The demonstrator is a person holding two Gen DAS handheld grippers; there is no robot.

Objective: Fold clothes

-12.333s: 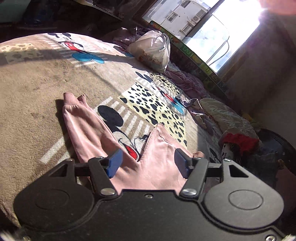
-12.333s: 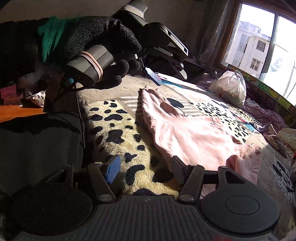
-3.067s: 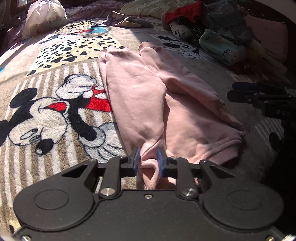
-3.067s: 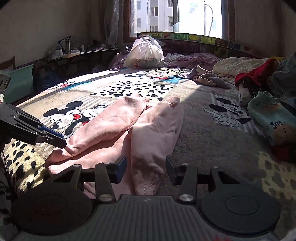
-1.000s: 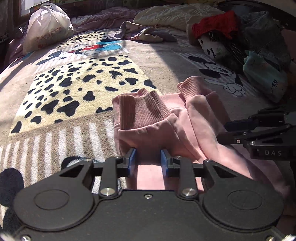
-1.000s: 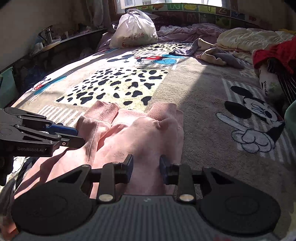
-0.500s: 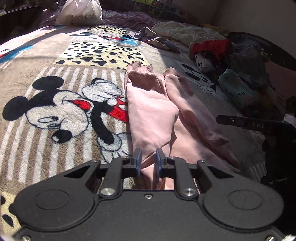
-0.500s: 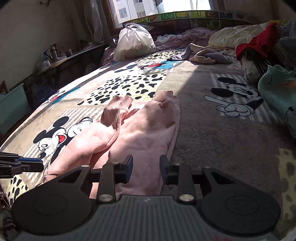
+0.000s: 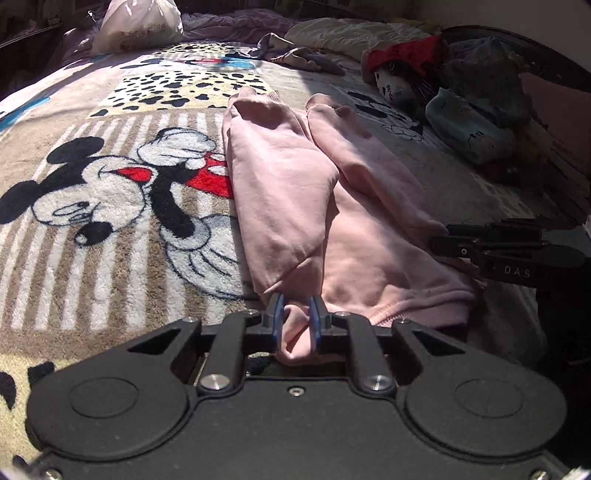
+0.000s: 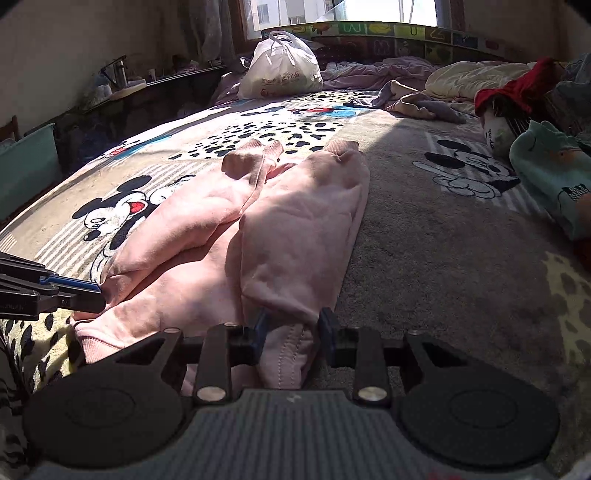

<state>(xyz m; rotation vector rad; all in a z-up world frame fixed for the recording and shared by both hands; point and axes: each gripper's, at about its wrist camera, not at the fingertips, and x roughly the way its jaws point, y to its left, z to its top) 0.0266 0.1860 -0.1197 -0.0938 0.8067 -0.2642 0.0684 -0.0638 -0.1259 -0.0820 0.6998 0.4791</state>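
While the left gripper (image 9: 295, 314) and right gripper (image 10: 293, 328) each clamp the pink sweatshirt (image 9: 295, 192), its 2 sleeves lie folded in; next comes lifting the hem toward the cuffs.

A cartoon-mouse blanket (image 10: 424, 229) with dalmatian-spot panels covers the bed. At its far edge, under the window (image 10: 332, 11), sits a tied white plastic bag (image 10: 282, 68), with a rumpled lilac sheet (image 10: 369, 72) and a cream quilt (image 10: 476, 79) lying beside it. Along the blanket's right side lie a doll with a red hat (image 9: 399, 70) and a mint-green garment (image 9: 465, 129); a teal bin (image 10: 26, 170) stands off the blanket's left edge.
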